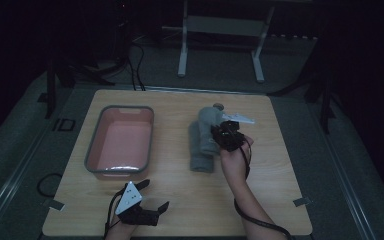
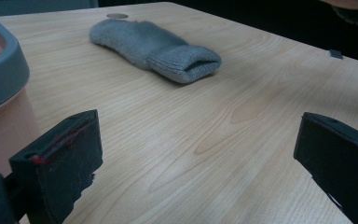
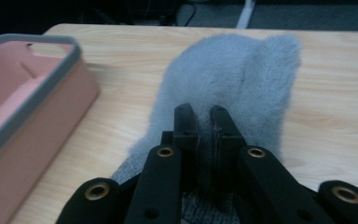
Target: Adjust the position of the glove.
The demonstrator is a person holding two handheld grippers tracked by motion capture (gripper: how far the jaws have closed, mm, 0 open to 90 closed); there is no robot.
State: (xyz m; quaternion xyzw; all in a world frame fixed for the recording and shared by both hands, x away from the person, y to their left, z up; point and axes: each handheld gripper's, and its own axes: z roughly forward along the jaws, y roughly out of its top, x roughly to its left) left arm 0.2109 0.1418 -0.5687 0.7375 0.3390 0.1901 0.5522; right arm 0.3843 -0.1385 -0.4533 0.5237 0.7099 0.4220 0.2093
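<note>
Pinching fuzzy grey sock [image 3: 233, 74]

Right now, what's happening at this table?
A person works with a gripper in each hand. The right gripper is shut on a grey fuzzy sock and holds it above the wooden table. A second grey sock lies flat on the table. The left gripper rests open near the table's front edge, beside a pink tub with a grey rim.

Grey fuzzy sock [image 3: 242, 74], pink tub w/ grey rim [image 1: 120, 137], light woodgrain table [image 1: 275, 165], black jaws.
</note>
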